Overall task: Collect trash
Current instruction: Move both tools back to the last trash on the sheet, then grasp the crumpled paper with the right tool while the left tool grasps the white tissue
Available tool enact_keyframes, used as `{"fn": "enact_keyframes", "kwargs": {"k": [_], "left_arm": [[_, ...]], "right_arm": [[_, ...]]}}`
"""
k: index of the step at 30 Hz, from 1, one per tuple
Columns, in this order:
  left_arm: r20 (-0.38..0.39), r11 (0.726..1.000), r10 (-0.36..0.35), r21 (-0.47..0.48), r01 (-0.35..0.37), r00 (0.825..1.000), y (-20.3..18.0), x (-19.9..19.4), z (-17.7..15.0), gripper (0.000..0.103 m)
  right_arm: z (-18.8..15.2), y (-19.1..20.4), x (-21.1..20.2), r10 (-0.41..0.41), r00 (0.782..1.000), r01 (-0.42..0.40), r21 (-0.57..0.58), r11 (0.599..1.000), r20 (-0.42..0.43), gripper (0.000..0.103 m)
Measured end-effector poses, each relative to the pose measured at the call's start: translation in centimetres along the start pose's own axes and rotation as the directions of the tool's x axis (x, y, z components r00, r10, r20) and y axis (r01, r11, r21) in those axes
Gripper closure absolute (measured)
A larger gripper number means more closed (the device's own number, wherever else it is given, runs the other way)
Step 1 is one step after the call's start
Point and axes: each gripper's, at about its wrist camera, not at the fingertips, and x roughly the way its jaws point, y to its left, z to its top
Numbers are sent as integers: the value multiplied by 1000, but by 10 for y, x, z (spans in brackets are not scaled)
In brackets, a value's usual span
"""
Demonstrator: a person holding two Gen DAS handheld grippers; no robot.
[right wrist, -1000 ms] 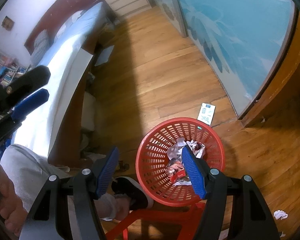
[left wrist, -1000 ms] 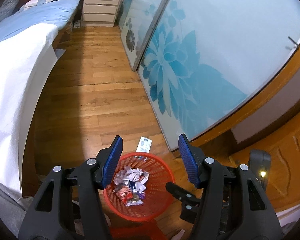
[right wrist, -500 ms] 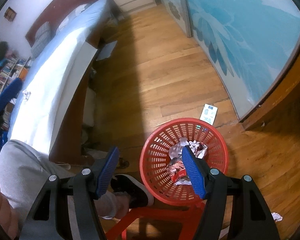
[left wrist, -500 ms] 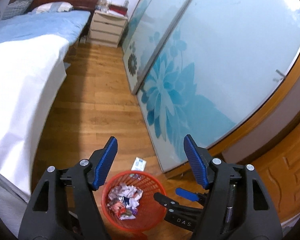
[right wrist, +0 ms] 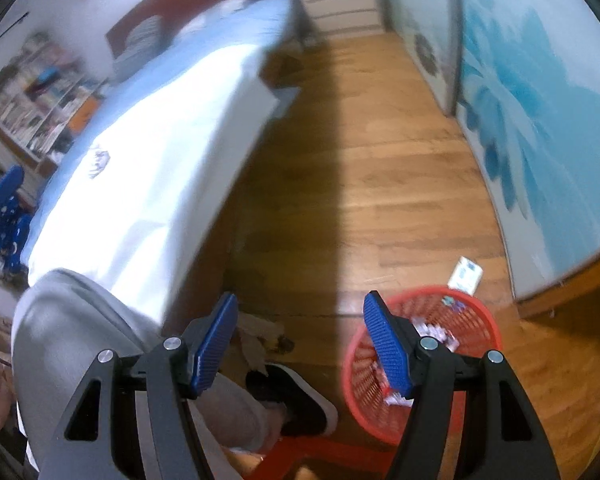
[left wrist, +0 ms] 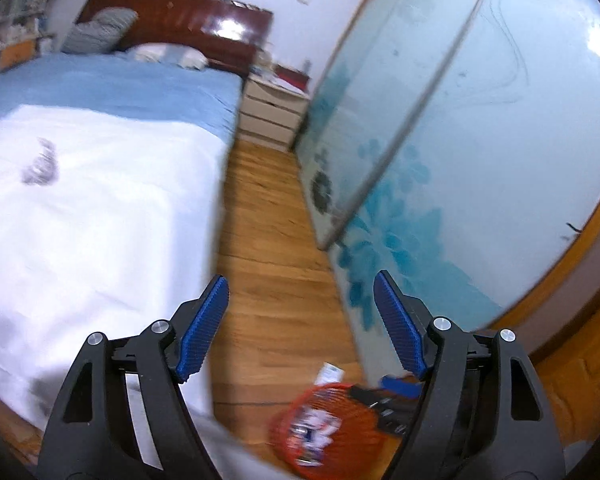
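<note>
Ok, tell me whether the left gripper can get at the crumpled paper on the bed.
Probably yes. The left gripper is empty, its jaws opening, and the crumpled paper lies alone on the white sheet with nothing between them, though the blurred view leaves its distance unclear.

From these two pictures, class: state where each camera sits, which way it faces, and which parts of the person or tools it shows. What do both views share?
Left wrist: on the left gripper, facing along the bed toward the headboard; both fingers show, jaws opening, empty.
Right wrist: on the right gripper, facing steeply down at the wooden floor; its empty open fingers, a grey trouser leg and shoe show.
Shared: red basket, bed, crumpled paper.
</note>
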Motion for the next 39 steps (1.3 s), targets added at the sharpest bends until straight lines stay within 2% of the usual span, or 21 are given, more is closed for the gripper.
{"fn": "enact_keyframes", "kwargs": {"k": [5,10,15,18,20,24,27,32,35,37,38,39], "left_arm": [[78,993,114,-3,-114,990,72,-24,31,28],[138,974,226,-63,-219,964,170,-40,49,28],[123,944,300,-182,-275,946,252,-42,42,28],[92,918,313,-283,-277,945,294,-43,46,28],[96,914,312,-300,-271,945,305,-41,54,28],[91,902,319,-336,-272,944,326,-38,60,28],[63,882,287,-407,-238,956,343,-38,57,28],[66,874,294,-423,-240,954,358,-40,60,28],[62,862,286,-453,-228,956,364,-40,58,28],[54,857,277,-466,-221,959,365,-36,56,28],[52,857,274,-466,-219,960,365,-35,55,28],[47,858,273,-464,-221,961,366,-33,54,28]], "right_arm": [[47,72,9,60,996,-53,-86,995,73,37],[86,166,29,129,982,-103,-183,978,138,37],[126,267,67,181,969,-132,-269,954,169,37],[148,319,104,190,972,-146,-276,950,140,37],[152,352,126,182,974,-135,-299,945,137,37],[168,422,198,175,982,-145,-317,937,66,39],[181,454,237,145,987,-113,-330,937,73,39],[202,469,289,138,989,-122,-231,965,54,39],[205,476,320,147,989,-142,-207,968,5,39],[204,478,337,139,990,-140,-214,967,-24,43],[205,478,338,150,988,-151,-216,965,-18,52],[204,479,338,160,987,-162,-224,961,-26,77]]}}
